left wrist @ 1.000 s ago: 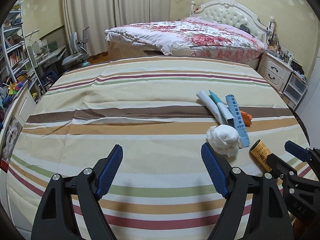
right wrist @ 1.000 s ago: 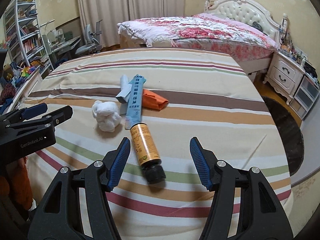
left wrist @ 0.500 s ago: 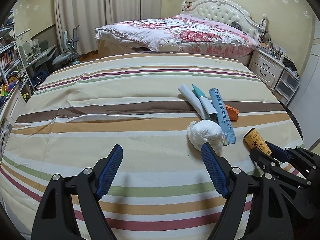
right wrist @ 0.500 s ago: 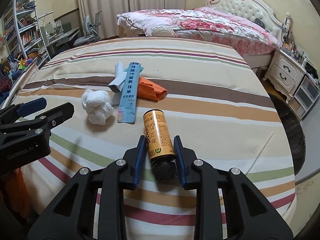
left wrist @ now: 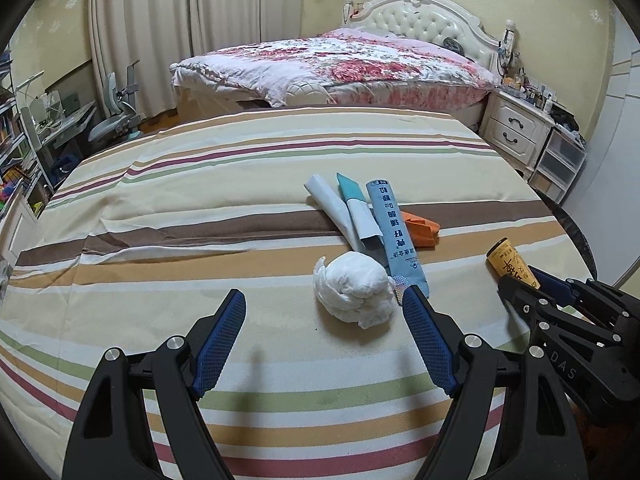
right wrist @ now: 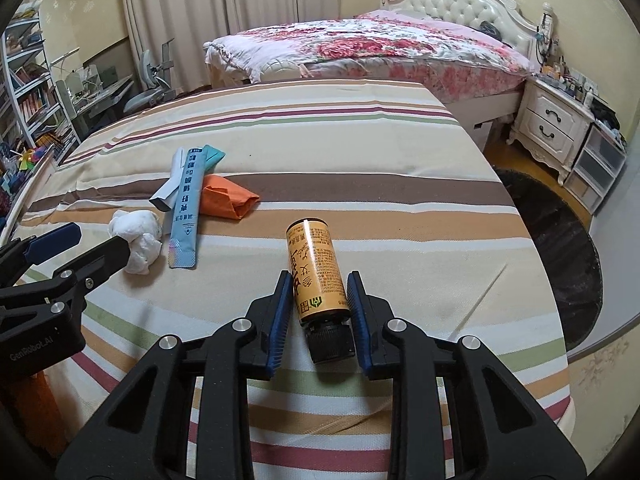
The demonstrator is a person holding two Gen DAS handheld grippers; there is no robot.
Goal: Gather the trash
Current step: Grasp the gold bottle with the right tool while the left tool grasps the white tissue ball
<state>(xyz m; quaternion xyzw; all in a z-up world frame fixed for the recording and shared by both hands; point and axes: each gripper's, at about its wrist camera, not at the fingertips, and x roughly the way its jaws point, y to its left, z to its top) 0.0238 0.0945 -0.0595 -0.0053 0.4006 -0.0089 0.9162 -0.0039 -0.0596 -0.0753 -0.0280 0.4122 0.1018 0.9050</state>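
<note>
Trash on the striped bench (left wrist: 200,208): the yellow bottle (right wrist: 318,276) is clamped between the right gripper (right wrist: 316,300) fingers, black cap nearest. The left gripper (left wrist: 324,324) fingers are spread, with the white tissue wad (left wrist: 354,294) just ahead between them.

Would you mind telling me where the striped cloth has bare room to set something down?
The cloth is bare left of the tissue wad and beyond the packets to its far edge. In the right view it is bare right of the bottle. It is crowded where wad, packets and orange wrapper cluster.
</note>
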